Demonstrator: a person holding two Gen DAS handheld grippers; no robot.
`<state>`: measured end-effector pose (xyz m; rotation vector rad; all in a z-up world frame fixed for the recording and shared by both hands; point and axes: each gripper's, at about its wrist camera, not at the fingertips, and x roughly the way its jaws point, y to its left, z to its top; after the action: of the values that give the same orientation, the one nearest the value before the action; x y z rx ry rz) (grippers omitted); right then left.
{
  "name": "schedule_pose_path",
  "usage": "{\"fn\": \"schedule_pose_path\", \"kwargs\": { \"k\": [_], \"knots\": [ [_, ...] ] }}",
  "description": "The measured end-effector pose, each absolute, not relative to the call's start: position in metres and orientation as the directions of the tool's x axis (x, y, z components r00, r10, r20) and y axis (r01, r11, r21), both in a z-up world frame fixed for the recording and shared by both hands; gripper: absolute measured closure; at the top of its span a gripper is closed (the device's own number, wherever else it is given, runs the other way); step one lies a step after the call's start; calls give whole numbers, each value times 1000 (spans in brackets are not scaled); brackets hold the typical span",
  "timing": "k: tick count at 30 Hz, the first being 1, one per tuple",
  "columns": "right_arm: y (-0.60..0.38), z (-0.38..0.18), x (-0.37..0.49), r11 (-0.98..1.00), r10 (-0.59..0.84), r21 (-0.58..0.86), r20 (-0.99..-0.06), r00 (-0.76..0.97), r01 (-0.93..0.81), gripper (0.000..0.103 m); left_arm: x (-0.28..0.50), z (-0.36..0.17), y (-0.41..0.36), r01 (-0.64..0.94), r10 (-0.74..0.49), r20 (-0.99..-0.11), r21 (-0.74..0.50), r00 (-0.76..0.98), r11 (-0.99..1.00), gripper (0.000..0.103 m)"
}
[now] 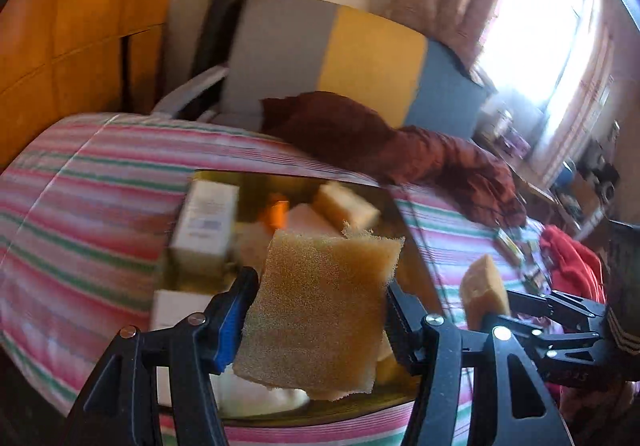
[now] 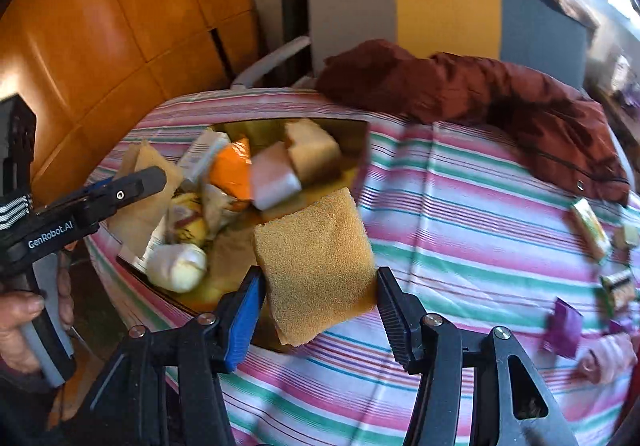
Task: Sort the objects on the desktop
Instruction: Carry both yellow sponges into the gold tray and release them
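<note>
In the left wrist view my left gripper [image 1: 320, 286] is shut on a flat tan sponge [image 1: 320, 314], which hangs over an open gold box [image 1: 404, 222]. The box holds a white carton [image 1: 204, 222], an orange packet [image 2: 232, 166], another sponge block [image 2: 312, 150] and a white roll [image 2: 180, 266]. My right gripper [image 2: 320, 278] is shut on a second tan sponge [image 2: 316, 266] above the box's near right corner. Each gripper shows in the other's view: the right one [image 1: 520, 310] with its sponge [image 1: 484, 294], the left one [image 2: 136, 182] held by a hand [image 2: 24, 318].
The box [image 2: 352, 134] sits on a pink, green and white striped cloth [image 2: 460, 206]. A red-brown jacket [image 2: 480, 94] lies at the far edge before a grey, yellow and blue chair back [image 2: 440, 2]. A green packet [image 2: 590, 224] and a purple packet [image 2: 562, 326] lie at the right.
</note>
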<state>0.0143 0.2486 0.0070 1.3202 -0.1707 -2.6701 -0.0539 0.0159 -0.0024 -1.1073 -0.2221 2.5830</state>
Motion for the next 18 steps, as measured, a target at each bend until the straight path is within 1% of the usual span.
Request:
{"fn": "schedule_pose_path", "kwargs": {
  "k": [5, 7, 9, 10, 11, 12, 13, 15, 18],
  "knots": [
    [231, 13, 1, -974, -222, 202, -753, -620, 103, 46, -52, -5, -14, -192, 358, -665, -311, -655, -931, 42],
    [226, 17, -6, -970, -237, 219, -741, -628, 108, 46, -52, -7, -15, -204, 383, -665, -334, -641, -920, 42],
    [223, 17, -15, -968, -241, 228, -738, -631, 104, 45, -54, -9, -8, -221, 391, -668, -329, -633, -918, 42],
    [221, 17, -22, -968, -240, 230, -735, -635, 99, 44, -56, -10, -3, -234, 398, -673, -325, -624, -916, 40],
    [221, 16, -28, -968, -235, 233, -731, -641, 89, 42, -59, -12, 3, -256, 414, -675, -327, -610, -910, 40],
    [221, 15, -33, -968, -233, 237, -731, -642, 82, 29, -61, -14, 9, -266, 425, -674, -332, -604, -905, 38],
    [221, 13, -39, -967, -233, 244, -732, -640, 73, 21, -63, -15, 14, -271, 428, -679, -331, -597, -904, 33],
    [221, 11, -45, -968, -219, 244, -733, -644, 52, 21, -65, -20, 25, -294, 437, -693, -324, -573, -899, 26],
    [218, 7, -42, -970, -214, 236, -740, -638, 52, 21, -62, -26, 31, -289, 429, -703, -318, -568, -903, 25]
  ]
}}
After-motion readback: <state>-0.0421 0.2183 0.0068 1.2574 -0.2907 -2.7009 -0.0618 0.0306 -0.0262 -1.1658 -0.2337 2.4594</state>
